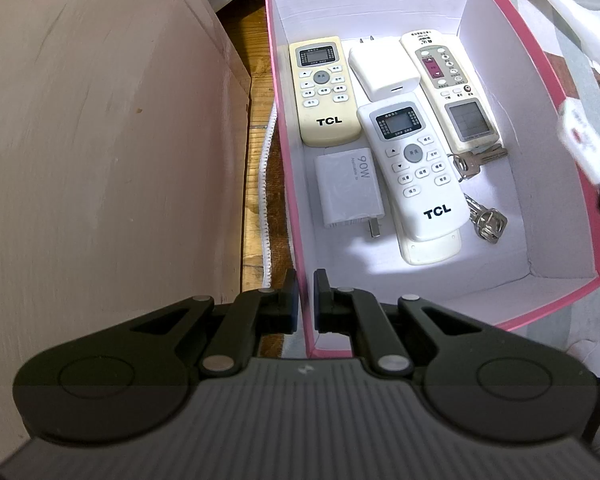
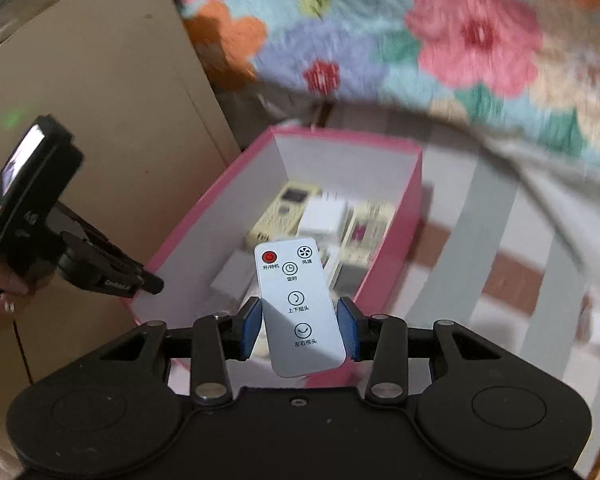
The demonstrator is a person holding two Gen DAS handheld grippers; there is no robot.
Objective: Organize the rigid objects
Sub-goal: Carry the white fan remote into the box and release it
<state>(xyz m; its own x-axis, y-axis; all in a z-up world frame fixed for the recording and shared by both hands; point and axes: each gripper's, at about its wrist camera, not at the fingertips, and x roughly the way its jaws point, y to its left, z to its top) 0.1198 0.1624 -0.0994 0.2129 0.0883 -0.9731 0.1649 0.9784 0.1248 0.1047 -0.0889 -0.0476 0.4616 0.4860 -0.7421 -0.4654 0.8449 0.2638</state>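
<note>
Right gripper [image 2: 300, 330] clamps the fan remote [image 2: 298, 304] — left gripper [image 1: 306, 300] nearly closed, empty.

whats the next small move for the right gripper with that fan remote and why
Probably carry the right gripper, shut on the small fan remote, forward over the pink box and lower it in: the remote still hangs above the near wall, short of the other remotes inside.

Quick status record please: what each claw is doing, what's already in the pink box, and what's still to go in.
left claw: shut, empty, at the near-left corner of the pink box
right claw: shut on small fan remote, above the box
in box: three large remotes, two white chargers, keys
still to go in: the fan remote
</note>
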